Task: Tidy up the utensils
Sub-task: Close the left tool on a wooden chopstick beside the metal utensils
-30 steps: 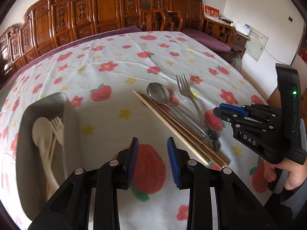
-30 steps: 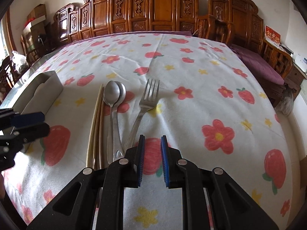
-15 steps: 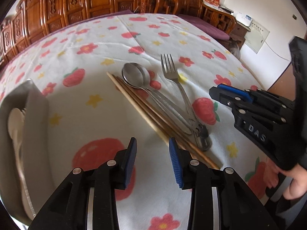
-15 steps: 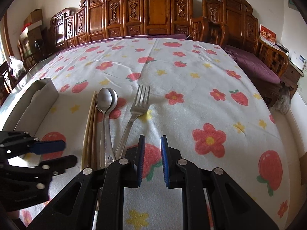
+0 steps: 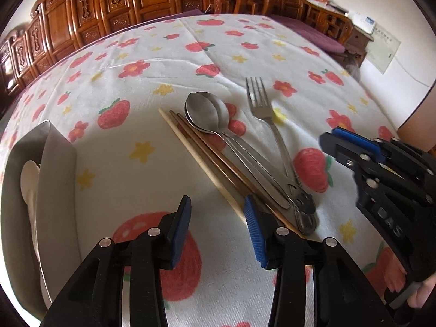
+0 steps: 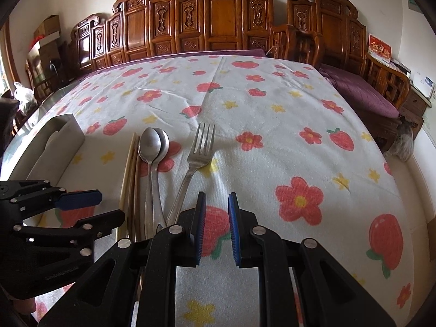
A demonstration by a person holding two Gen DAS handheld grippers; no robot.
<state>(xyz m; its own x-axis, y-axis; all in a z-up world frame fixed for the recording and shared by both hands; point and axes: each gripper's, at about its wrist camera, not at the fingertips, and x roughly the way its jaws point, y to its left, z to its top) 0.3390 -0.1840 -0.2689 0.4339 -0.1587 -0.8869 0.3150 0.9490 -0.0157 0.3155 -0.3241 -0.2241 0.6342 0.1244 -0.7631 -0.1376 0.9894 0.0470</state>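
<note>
Chopsticks (image 5: 201, 160), two stacked steel spoons (image 5: 207, 113) and a steel fork (image 5: 259, 103) lie side by side on the flowered tablecloth; they also show in the right wrist view, chopsticks (image 6: 130, 169), spoons (image 6: 152, 144), fork (image 6: 200, 150). A grey utensil tray (image 5: 58, 169) at the left holds a white plastic spoon (image 5: 28, 179). My left gripper (image 5: 216, 215) is open and empty, just above the near ends of the chopsticks. My right gripper (image 6: 216, 218) is open a little and empty, right of the fork's handle.
The tray also shows in the right wrist view (image 6: 58, 139). Carved wooden chairs (image 6: 218, 24) line the far side of the table. A purple-cushioned bench (image 6: 362, 95) stands at the right. The table's right edge drops off near a wall.
My left gripper has moved right and forward toward the chopstick ends, and its jaws have opened wider. My right gripper has opened slightly and stayed near the fork's handle.
</note>
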